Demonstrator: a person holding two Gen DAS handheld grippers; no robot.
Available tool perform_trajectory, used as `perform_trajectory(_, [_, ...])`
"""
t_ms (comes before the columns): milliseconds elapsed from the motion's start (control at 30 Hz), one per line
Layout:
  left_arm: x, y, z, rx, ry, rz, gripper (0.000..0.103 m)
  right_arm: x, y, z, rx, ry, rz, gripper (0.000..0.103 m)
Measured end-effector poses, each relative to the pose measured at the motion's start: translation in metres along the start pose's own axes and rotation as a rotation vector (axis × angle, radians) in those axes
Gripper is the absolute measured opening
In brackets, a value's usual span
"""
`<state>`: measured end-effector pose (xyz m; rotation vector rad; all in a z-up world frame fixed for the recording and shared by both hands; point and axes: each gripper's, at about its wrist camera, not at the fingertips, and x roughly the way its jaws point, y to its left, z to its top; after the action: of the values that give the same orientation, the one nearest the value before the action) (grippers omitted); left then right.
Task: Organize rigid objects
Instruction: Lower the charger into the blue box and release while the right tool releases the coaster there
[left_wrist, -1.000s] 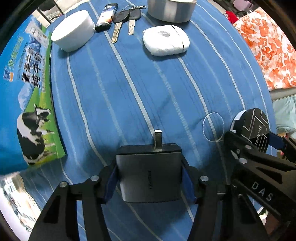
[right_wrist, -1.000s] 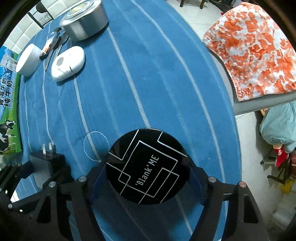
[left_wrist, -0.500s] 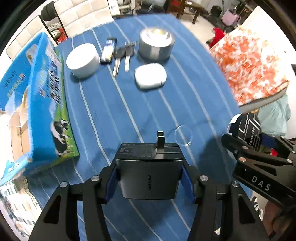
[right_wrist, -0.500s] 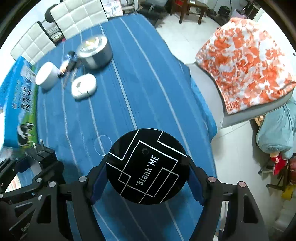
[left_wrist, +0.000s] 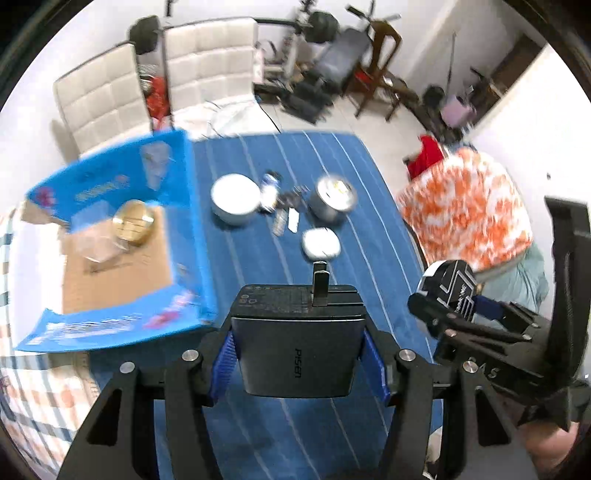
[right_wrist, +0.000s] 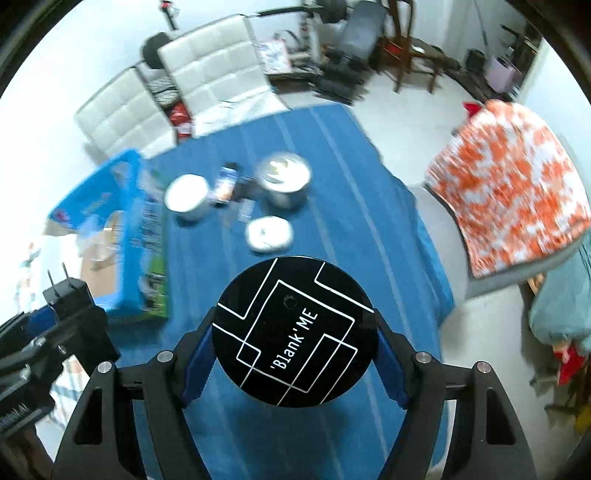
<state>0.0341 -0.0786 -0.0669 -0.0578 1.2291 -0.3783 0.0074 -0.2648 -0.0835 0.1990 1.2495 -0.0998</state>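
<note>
A grey charger (left_wrist: 298, 354) is being pinched by its flat sides in the left gripper (left_wrist: 298, 363), prongs pointing forward, probably so it cannot twist. A black disc (right_wrist: 294, 331) is being clamped by its rim in the right gripper (right_wrist: 294, 354). Both are being carried high above the table (left_wrist: 369, 236); the open box (left_wrist: 118, 266) is lying ahead-left, likely the destination.

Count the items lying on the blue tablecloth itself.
About 5: white bowl, lighter, keys, metal tin, white case. Blur may hide others.
</note>
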Motion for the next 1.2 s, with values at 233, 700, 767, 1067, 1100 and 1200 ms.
perform_trajectory(233, [-0.054, 0.083, 0.012, -0.104, -0.093, 0.083, 0.056, -0.01, 0.105, 0.017, -0.112, -0.032, 0.117, 0.077])
perform_trajectory(700, [0.022, 0.282, 0.038, -0.251, 0.085, 0.249, 0.056, 0.101, 0.273, 0.034, -0.236, 0.061, 0.064, 0.077])
perform_trajectory(767, [0.04, 0.297, 0.042, -0.251, 0.127, 0.255, 0.056, 0.121, 0.284, 0.036, -0.251, 0.094, 0.037, 0.077])
perform_trajectory(1067, [0.108, 0.315, 0.067, -0.192, 0.248, 0.262, 0.056, 0.186, 0.303, 0.04, -0.273, 0.227, -0.051, 0.077])
perform_trajectory(1100, [0.11, 0.314, 0.069, -0.186, 0.249, 0.26, 0.056, 0.191, 0.304, 0.041, -0.274, 0.235, -0.06, 0.077])
perform_trajectory(1200, [0.112, 0.312, 0.074, -0.175, 0.25, 0.259, 0.056, 0.203, 0.312, 0.041, -0.284, 0.262, -0.078, 0.077])
